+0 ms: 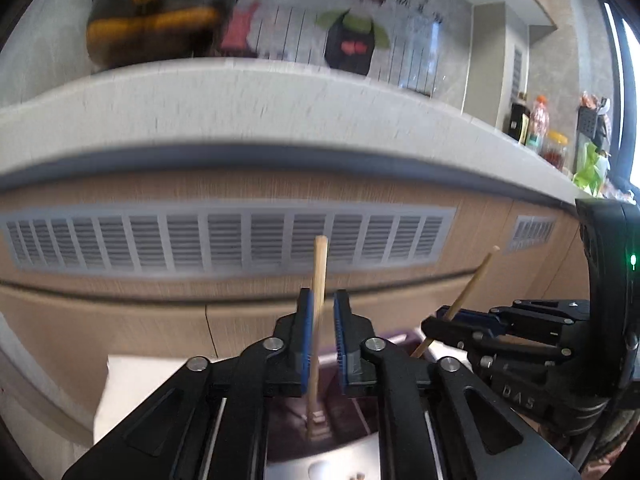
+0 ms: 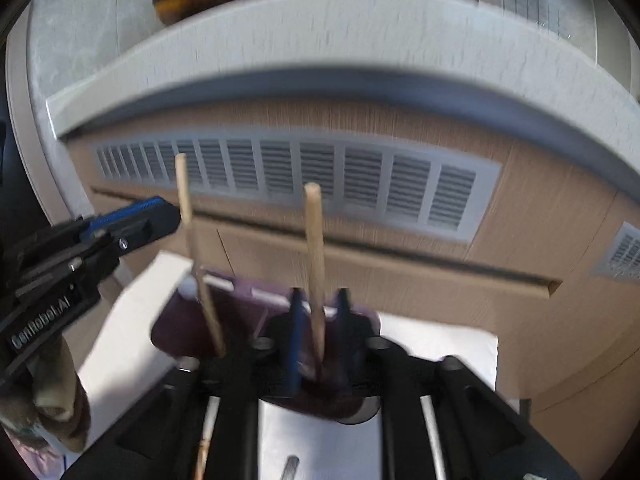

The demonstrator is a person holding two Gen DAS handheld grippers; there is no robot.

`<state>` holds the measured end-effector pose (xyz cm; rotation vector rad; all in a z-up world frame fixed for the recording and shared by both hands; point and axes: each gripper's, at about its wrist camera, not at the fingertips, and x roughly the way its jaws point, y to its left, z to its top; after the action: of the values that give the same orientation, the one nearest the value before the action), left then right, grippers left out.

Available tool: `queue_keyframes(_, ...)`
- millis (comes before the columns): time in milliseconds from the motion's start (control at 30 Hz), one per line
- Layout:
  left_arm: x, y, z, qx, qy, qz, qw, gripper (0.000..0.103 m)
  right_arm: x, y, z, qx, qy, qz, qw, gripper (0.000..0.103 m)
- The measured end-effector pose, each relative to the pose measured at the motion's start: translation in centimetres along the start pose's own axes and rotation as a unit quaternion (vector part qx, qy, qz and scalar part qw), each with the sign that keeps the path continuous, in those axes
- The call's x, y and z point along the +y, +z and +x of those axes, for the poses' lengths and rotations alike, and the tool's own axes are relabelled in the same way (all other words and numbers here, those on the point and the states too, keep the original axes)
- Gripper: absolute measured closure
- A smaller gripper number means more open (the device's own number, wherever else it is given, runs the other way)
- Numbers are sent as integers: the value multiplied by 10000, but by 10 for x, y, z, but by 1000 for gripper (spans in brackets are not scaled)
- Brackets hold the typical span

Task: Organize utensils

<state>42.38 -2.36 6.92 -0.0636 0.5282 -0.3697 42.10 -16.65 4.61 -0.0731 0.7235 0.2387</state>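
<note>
In the left gripper (image 1: pixel 323 312) the jaws stand a little apart, and a chopstick (image 1: pixel 319 280) rises between them; I see a gap on both sides, so they do not press it. Its lower end is down in the purple holder (image 2: pixel 180 320).

The right gripper (image 2: pixel 318 320) is the same: the jaws are apart with a second chopstick (image 2: pixel 314 248) standing loose between them, its foot in the same holder.

The holder sits on a white surface (image 2: pixel 440 340) in front of a wooden cabinet front with a vent (image 2: pixel 320 172); a tabletop (image 1: pixel 240 112) with a pot (image 1: pixel 160 20) is above.

The risk, I think: both sticks only lean, and a jaw that brushes one while pulling away may tip it out or push the holder over.
</note>
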Motion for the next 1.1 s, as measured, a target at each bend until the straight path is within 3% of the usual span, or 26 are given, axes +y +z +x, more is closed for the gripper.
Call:
queue_keyframes(67,4,-7,-1,68,53,-54,9999,80,0,-11,-4,-110,-164,-70,9998,49)
queue_keyframes(233,10,-27,-20,169,291,-107,9994,47,-2,-42,-35,-362,-370,-180,9985,23)
queue_keyframes(467,10,-79,-57,597,395,-63,9974,41,6,-94,-73,-390,-594,-407,9966,2)
queue_keyframes(600,9,-121,-82,954,436,5,9945,39,16,-126,-91,-448,-674,-533,9953,1)
queue_keyframes(733,4,-165,-103,1415,396,209,9889,39,28,-151,-95,-234,-586,-612,9961,1)
queue_keyframes(900,8,-201,-125,1790,490,135,9825,38,52,-187,-86,363,20,-485,9982,1)
queue_keyframes(1100,22,-215,-153,1598,878,-189,9831,25,99,-226,-62,1286,956,-394,9863,5)
